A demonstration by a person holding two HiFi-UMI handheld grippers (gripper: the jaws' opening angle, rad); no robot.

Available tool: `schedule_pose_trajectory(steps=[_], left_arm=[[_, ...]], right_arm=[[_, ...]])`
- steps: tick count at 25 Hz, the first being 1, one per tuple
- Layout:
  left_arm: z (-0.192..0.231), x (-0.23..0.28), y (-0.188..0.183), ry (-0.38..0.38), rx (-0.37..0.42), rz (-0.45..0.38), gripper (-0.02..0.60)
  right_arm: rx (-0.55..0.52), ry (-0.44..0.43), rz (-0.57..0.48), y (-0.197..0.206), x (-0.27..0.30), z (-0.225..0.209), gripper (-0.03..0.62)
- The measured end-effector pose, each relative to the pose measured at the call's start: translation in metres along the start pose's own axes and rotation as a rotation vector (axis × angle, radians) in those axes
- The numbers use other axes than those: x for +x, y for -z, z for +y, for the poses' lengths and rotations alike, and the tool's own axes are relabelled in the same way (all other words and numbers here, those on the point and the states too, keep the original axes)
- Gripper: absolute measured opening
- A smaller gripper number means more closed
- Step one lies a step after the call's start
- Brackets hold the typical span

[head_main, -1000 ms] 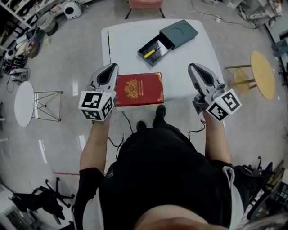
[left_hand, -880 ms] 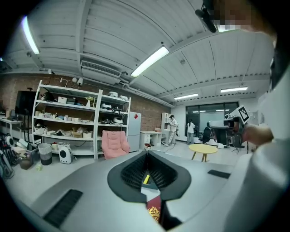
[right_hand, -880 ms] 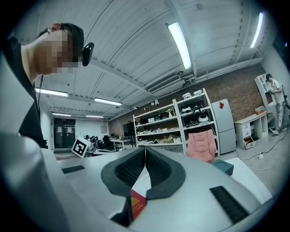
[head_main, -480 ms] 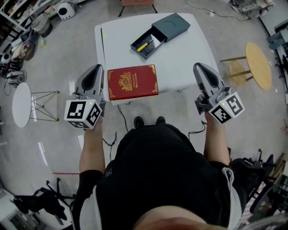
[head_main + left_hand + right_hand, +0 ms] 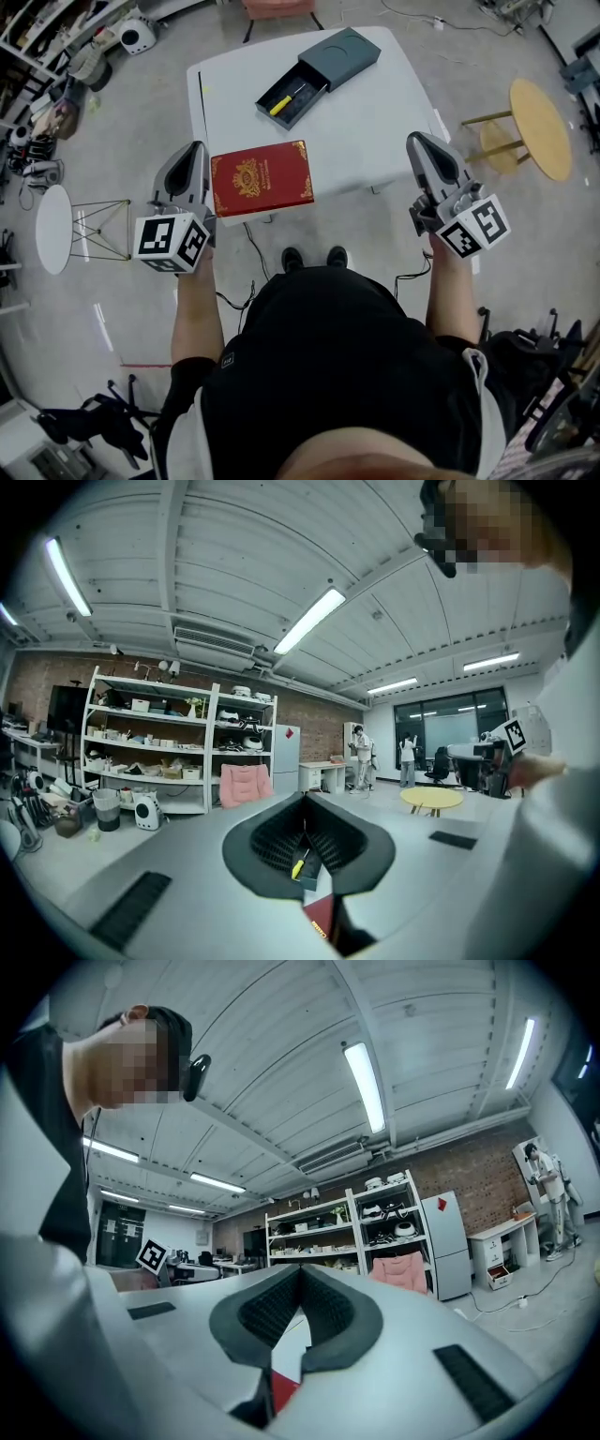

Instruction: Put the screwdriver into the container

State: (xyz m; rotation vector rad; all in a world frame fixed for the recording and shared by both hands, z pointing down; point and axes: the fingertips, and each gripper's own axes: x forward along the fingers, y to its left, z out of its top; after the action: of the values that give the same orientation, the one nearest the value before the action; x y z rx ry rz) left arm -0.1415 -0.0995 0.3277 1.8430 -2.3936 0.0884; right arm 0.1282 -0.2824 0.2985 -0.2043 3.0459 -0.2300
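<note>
A screwdriver (image 5: 284,99) with a yellow handle lies inside the open tray of a dark grey container (image 5: 337,58) at the far side of the white table (image 5: 375,131). The left gripper view also shows the screwdriver (image 5: 297,867) through its jaws. My left gripper (image 5: 195,148) hangs shut and empty over the floor just left of the table. My right gripper (image 5: 416,141) is shut and empty too, beside the table's near right corner. Both grippers (image 5: 302,803) (image 5: 300,1271) are well short of the container.
A red book (image 5: 261,178) with gold print lies at the table's near edge between the grippers. A round wooden side table (image 5: 539,129) stands to the right, a small white round table (image 5: 52,227) to the left. Cluttered shelves fill the upper left. My feet (image 5: 311,256) stand by the table.
Both grippers have drawn back from the table toward my body. The left one moved left, away from the book's edge. The screwdriver has stayed in the tray.
</note>
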Motion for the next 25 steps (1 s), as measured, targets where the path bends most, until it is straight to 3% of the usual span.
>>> schedule_pose_trajectory(steps=[8,25], left_arm=[[-0.011,0.021,-0.014,0.004,0.008,-0.02,0.017],[-0.009,0.009,-0.011,-0.009,0.022,-0.007,0.017]], right_arm=[[-0.012,-0.002,-0.045,-0.015,0.012,-0.012,0.029],[-0.009,-0.017,-0.008,-0.004,0.016,0.0,0.029]])
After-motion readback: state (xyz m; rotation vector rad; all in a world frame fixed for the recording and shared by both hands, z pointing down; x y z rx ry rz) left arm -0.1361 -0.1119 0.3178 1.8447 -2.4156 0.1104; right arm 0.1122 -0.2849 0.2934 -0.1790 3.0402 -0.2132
